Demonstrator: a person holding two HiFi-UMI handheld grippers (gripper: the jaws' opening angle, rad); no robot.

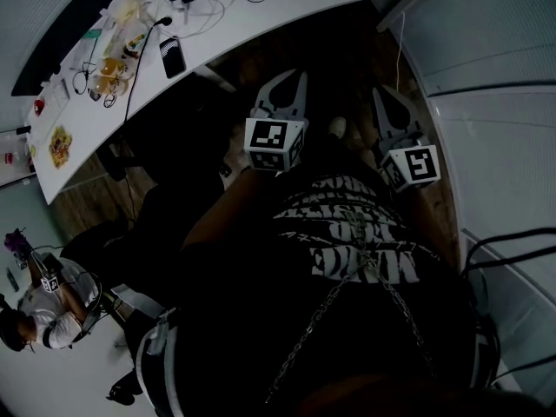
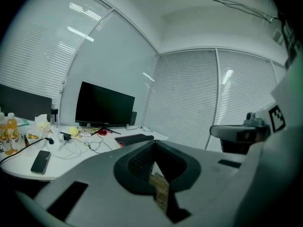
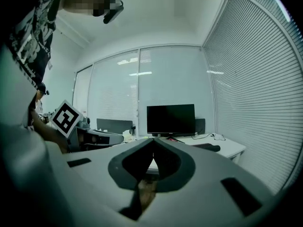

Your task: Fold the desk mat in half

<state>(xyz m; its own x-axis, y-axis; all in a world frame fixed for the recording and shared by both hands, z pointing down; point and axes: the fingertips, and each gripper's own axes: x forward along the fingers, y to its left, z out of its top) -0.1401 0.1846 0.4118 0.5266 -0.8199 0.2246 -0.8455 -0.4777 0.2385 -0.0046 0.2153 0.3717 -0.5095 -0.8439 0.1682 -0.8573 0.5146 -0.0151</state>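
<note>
Fold not yet begun: both tongs empty, held back from the counter.
The white counter (image 1: 304,3) lies far ahead, and neither tool touches it. I cannot pick out a desk mat for certain. A dark flat strip (image 2: 135,138) near the monitor (image 2: 104,105) may be it, lying unfolded, so the whole task seems left to do. The left tongs (image 1: 294,76) and the right tongs (image 1: 383,92) are side by side near the person's chest, each pressed together on nothing. At the counter's left end stand bottles (image 2: 10,132) that seem to hold an orange drink. A phone (image 1: 172,56) lies near them.
</note>
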